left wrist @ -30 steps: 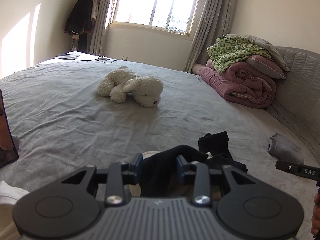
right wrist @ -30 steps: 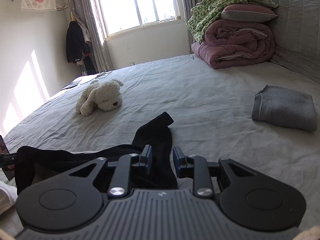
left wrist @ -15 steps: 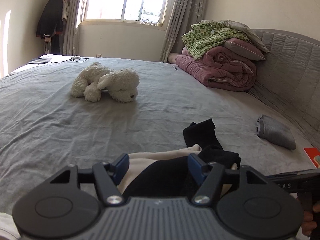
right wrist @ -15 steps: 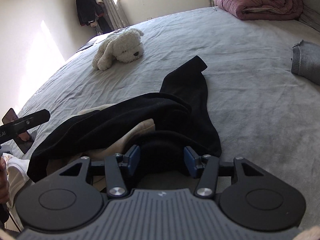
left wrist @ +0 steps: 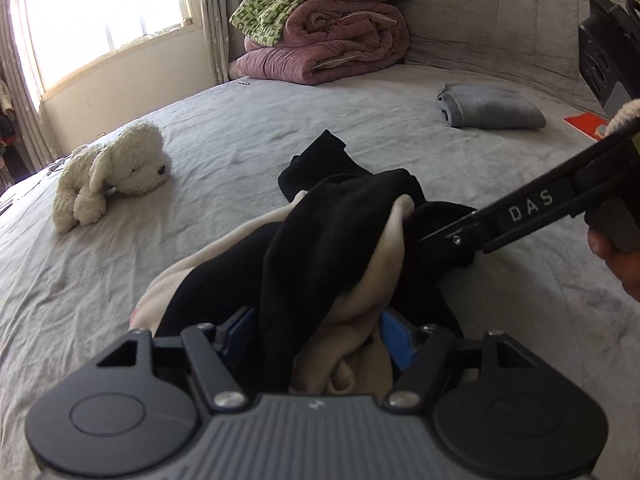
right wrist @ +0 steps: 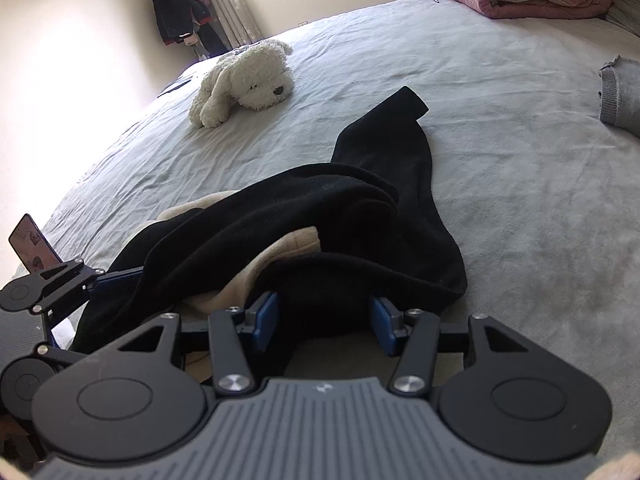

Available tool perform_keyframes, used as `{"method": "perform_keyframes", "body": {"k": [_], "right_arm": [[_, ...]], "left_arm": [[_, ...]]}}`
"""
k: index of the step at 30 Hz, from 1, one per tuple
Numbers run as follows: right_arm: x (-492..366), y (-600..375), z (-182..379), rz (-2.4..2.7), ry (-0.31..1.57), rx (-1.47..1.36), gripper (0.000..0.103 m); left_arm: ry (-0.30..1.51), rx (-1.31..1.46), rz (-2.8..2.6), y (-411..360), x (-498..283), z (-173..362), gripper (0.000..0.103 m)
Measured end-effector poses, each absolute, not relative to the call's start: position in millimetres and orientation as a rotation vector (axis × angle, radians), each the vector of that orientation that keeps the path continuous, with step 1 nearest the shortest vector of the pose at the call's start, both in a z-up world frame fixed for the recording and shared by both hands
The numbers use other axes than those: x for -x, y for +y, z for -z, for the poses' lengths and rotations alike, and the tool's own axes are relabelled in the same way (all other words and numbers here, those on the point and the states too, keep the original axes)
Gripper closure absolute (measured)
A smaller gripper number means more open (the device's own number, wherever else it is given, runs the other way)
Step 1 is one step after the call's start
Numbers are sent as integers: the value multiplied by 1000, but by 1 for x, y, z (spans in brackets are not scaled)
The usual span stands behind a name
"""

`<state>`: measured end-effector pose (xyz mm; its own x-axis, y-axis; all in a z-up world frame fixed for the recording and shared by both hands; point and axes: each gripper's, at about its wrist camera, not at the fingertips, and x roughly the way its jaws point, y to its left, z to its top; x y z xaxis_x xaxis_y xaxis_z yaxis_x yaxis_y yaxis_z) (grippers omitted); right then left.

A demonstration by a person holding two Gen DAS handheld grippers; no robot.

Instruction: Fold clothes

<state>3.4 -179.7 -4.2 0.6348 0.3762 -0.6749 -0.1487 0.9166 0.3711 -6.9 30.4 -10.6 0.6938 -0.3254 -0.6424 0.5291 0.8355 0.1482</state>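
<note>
- Left gripper (left wrist: 316, 332): jaws opening, with a bunched fold of the black-and-cream garment (left wrist: 344, 240) between the blue pads; whether they press on it is hard to tell.
- Right gripper (right wrist: 324, 320): about half open, black cloth between its pads, seemingly not pinched.
- Garment lies crumpled on the grey bed sheet (right wrist: 520, 168), one black end stretched away.
- Farther off: white plush dog (right wrist: 244, 80), folded grey knit (left wrist: 490, 106).
- By the headboard: rolled maroon quilt (left wrist: 324, 46).

Bright daylight via window (left wrist: 104, 20) – blown-out glare, fisheye edge warp, sharp overall
</note>
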Motion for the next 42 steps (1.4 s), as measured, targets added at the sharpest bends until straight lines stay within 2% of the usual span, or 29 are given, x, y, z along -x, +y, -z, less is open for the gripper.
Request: {"method": "perform_keyframes", "body": {"k": [3,6,9,11,14,15,16,17,29,31,38,39,40,41,42], "right_arm": [[-4,-178,6,-335,850,-325,49],[-6,-176,12,-368,883,-367,49],[-8,-170,21,-409,927,-416,49],[-10,-164,27,-433,952,-440,49],[-9,-153,29,-425,931,-399,50],[-9,-151,29,-420,917,-384,62],[-9,-150,28,-415,905,-382,87],[-10,-152,29,-413,899,-404,93],[11,-215,-31,-322,620,-547,97],[17,-229,-38,-291,583,-564,100],[16,-245,-41,-246,568,-572,100],[15,-242,-39,-245,580,-562,100],[14,-240,-38,-245,591,-552,100],[13,-239,-36,-245,604,-542,100],[12,-237,-34,-247,619,-531,100]], "left_arm": [[652,-329,456,28,0,15,36],[646,-334,426,26,-5,19,43],[639,-337,401,25,-8,21,55],[638,-311,381,27,-12,20,70],[631,-211,359,36,-18,14,84],[624,-183,345,38,-20,12,85],[611,-153,326,42,-21,9,86],[595,-124,303,45,-23,5,87],[479,27,116,78,-37,-24,88],[470,40,89,82,-37,-25,88],[485,47,22,88,-51,-17,86],[497,50,18,89,-53,-15,83],[510,55,14,90,-55,-12,76],[523,62,12,92,-56,-11,64],[534,71,15,93,-57,-10,59]]}}
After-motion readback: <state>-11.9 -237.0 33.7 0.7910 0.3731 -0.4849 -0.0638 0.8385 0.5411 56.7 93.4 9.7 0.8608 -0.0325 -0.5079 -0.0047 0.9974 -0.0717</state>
